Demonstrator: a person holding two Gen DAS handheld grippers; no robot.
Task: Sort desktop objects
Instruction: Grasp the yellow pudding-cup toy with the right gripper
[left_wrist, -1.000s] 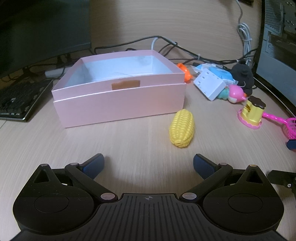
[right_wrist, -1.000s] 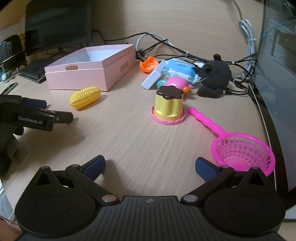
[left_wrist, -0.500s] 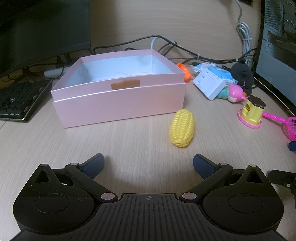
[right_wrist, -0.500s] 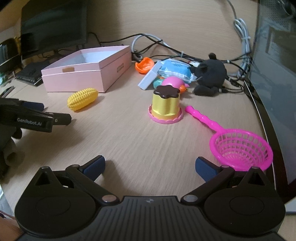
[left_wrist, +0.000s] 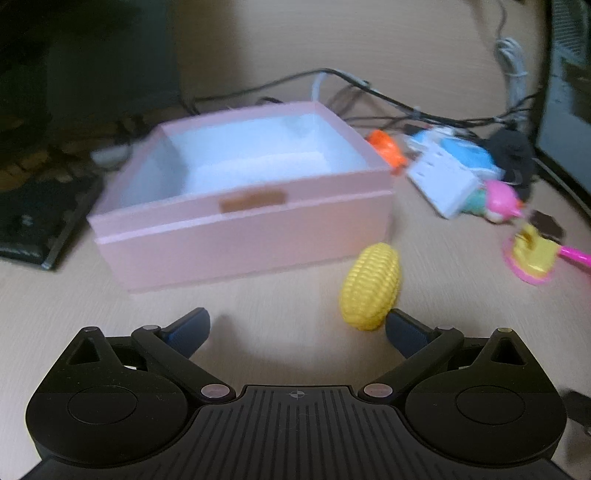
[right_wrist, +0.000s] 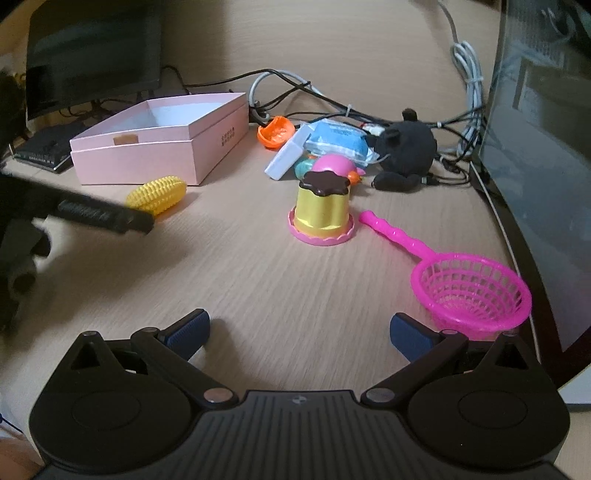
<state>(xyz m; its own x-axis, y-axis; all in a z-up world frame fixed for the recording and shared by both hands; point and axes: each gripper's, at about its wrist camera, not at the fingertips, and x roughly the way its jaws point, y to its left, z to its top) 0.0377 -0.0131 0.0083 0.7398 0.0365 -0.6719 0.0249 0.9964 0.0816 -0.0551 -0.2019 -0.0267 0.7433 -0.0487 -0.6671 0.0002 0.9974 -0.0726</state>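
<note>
Your left gripper sits low at the bottom of its blurred view with its blue-padded fingers spread wide and nothing between them. The yellow toy corn lies on the wooden desk just right of centre, its near end right beside the tip of the right-hand finger; whether they touch is not clear. Behind it, in mid-frame, stands the open pink box, white inside.

Your right gripper is likewise spread apart and empty at the bottom of its frame. Ahead of it, in the centre, a yellow toy pudding with a brown top stands upright on a pink scalloped plate. At lower right lies a pink toy strainer, its handle pointing toward the pudding. Further back sit a black plush toy, a blue packet and an orange toy piece.
</note>
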